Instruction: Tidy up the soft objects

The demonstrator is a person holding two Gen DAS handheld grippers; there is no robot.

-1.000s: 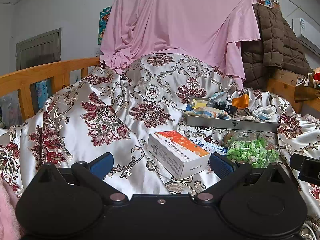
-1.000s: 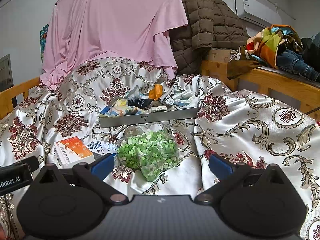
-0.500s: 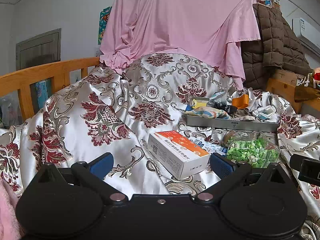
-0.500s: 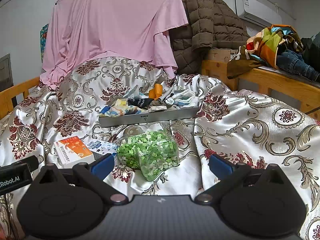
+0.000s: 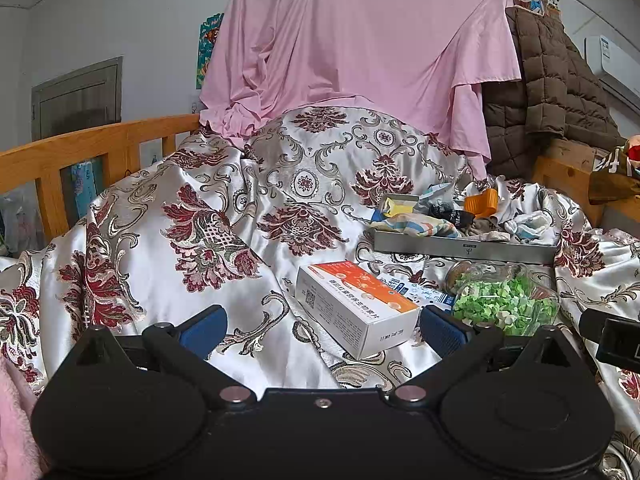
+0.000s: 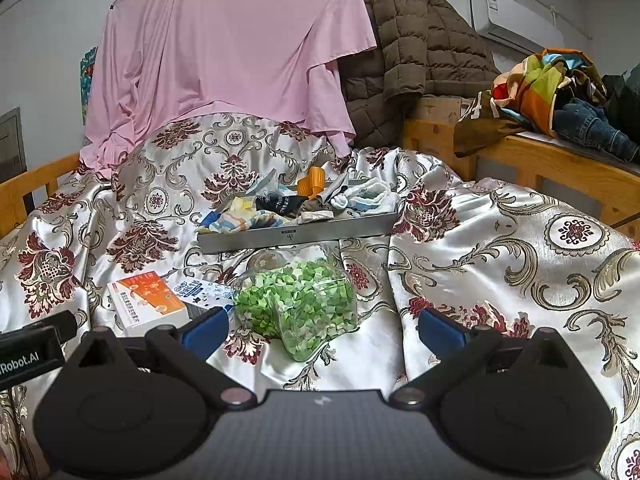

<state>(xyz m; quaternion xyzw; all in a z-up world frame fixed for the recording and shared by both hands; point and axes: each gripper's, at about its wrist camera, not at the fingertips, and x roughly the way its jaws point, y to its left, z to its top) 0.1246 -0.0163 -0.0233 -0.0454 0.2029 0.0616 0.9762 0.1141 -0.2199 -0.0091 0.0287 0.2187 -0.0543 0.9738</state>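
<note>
A long grey metal tray (image 5: 464, 243) (image 6: 296, 234) lies on the satin bedspread, heaped with socks and small cloths: a striped one (image 6: 244, 221), a black one (image 6: 280, 202), a white and blue one (image 6: 370, 194). An orange ribbed piece (image 5: 481, 202) (image 6: 312, 180) stands at its back. In front of the tray lie a clear bag of green bits (image 5: 504, 304) (image 6: 300, 304) and an orange and white box (image 5: 356, 304) (image 6: 146, 298). My left gripper (image 5: 322, 326) is open just short of the box. My right gripper (image 6: 322, 328) is open around the near end of the green bag.
A blue and white packet (image 6: 202, 290) lies between the box and the bag. Wooden bed rails (image 5: 80, 160) (image 6: 560, 168) run on both sides. A pink sheet (image 5: 360, 52) and a brown quilted jacket (image 6: 408, 52) hang behind. Piled clothes (image 6: 560, 92) sit at right.
</note>
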